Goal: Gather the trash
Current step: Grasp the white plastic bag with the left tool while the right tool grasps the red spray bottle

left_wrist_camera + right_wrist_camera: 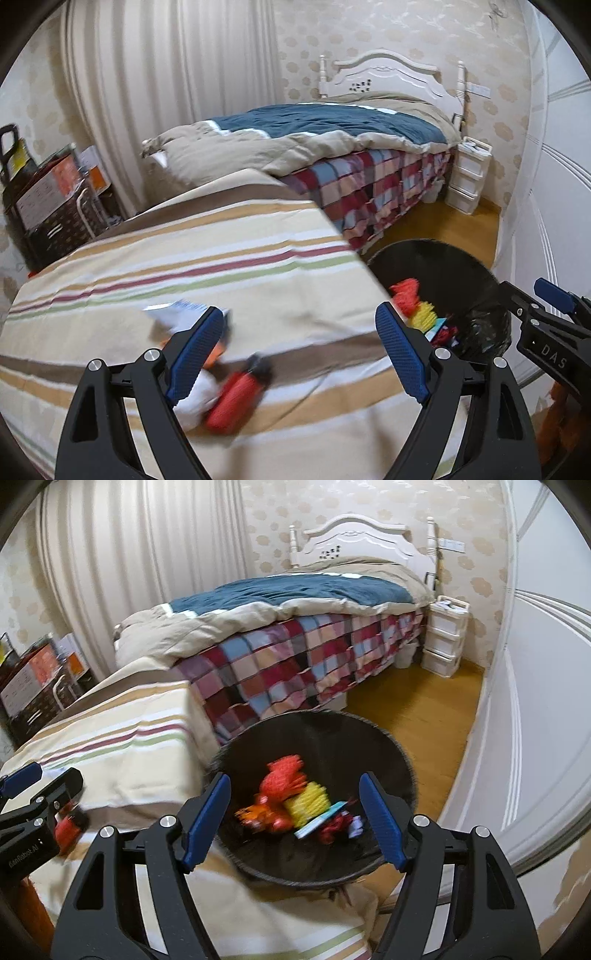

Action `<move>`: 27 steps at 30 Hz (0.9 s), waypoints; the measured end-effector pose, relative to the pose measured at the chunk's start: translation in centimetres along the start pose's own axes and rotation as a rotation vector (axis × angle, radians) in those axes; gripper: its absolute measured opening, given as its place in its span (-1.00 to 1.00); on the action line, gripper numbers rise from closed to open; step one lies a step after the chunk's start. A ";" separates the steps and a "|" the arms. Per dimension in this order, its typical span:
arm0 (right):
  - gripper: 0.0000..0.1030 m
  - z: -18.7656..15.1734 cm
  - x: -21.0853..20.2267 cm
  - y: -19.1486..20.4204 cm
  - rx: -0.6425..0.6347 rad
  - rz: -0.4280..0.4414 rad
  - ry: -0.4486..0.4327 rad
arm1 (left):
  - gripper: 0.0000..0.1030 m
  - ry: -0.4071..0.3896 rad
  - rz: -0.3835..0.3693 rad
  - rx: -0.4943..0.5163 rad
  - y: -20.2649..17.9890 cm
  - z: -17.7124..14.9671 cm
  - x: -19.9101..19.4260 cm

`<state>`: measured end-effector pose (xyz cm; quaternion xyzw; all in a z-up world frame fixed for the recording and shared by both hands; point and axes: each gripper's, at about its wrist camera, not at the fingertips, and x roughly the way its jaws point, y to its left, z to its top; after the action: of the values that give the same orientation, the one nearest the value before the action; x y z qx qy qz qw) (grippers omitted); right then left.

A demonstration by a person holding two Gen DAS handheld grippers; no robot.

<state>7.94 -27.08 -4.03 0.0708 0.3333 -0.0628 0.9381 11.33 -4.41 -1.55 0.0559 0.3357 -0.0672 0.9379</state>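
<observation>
A black trash bin (369, 738) stands beside the striped table; it holds red, orange and yellow trash (291, 797) and a blue-edged card. It also shows in the left wrist view (443, 266). My right gripper (295, 823) is open and empty above the bin. My left gripper (303, 354) is open and empty over the striped tablecloth (221, 266). On the cloth below it lie a red bottle-like piece (236, 400), a white crumpled piece (199, 398) and a blue-and-white wrapper (177, 312), all blurred.
A bed (332, 147) with a plaid cover stands behind the table. A white drawer unit (467, 177) stands by the headboard. Boxes and a rack (48, 206) stand at the left wall. White closet doors (535, 701) lie on the right beside wooden floor.
</observation>
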 end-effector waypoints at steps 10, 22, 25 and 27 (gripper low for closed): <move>0.37 -2.3 -0.3 5.6 -0.087 0.078 0.046 | 0.63 0.037 0.082 -0.061 5.6 -3.3 -0.3; 0.37 -3.3 0.0 8.9 -0.148 0.111 0.078 | 0.21 0.094 -0.003 -0.105 7.7 -5.0 0.8; 0.37 -3.4 0.1 9.2 -0.154 0.114 0.081 | 0.02 0.091 -0.035 -0.107 7.9 -5.1 0.8; 0.37 -3.4 0.1 9.4 -0.154 0.118 0.082 | -0.03 0.089 -0.043 -0.109 7.9 -5.2 0.7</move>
<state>7.43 -17.30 -5.88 0.0203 0.3707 0.0212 0.9283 9.92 4.13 -5.49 0.0005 0.3816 -0.0665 0.9219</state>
